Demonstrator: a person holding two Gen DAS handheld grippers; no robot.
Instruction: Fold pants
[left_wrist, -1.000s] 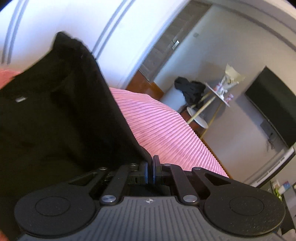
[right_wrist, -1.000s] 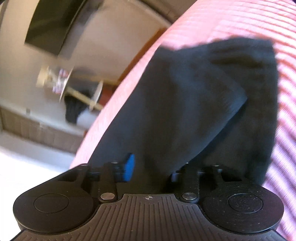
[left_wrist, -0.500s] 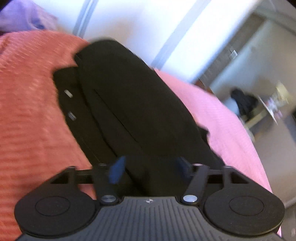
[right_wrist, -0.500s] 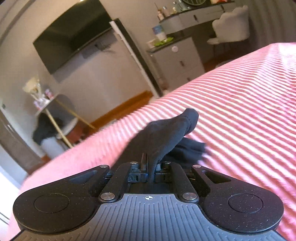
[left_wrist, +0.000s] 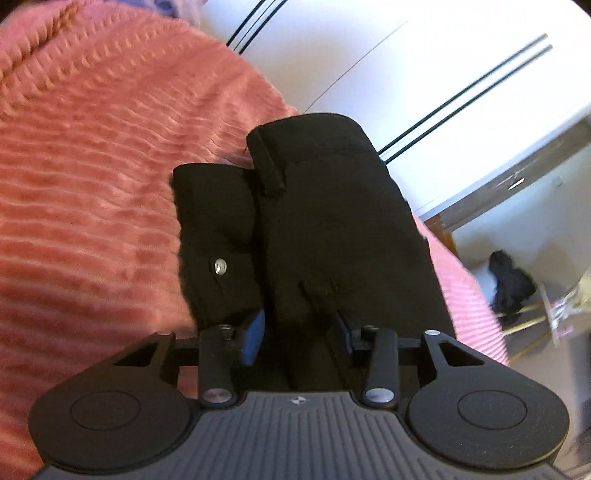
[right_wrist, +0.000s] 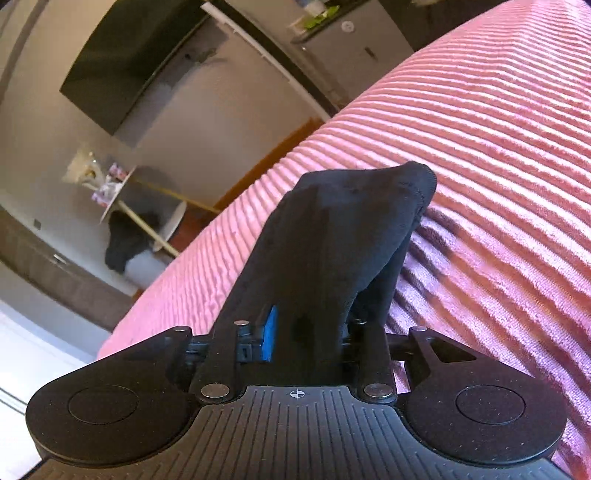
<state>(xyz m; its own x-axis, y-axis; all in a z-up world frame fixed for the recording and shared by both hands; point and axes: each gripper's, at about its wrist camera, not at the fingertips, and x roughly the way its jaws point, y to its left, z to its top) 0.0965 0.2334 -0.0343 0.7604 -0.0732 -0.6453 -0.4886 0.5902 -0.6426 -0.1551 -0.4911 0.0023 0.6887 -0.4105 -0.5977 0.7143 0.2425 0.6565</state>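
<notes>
Pants (left_wrist: 332, 229): black, folded stack on pink bed (left_wrist: 92, 166), long axis running centre to upper frame straight ahead of your L tongs (left_wrist: 299, 334), jaws part-open, just been narrowing, cloth between, pads apparently off it. R tongs (right_wrist: 306, 338): just reopened partway, pant end (right_wrist: 351, 229) draped between jaws, peak upper centre; grip can't tell.

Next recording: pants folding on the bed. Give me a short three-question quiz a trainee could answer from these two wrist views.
1. True or false: the pants lie on a pink ribbed blanket.
2. Which shiny thing shows on the pants in the left wrist view? A: a belt buckle. B: a metal button. C: a key ring.
3. Which gripper has cloth standing up in a peak between its fingers?

Key: 1 true. 2 B. 3 the right gripper.
</notes>
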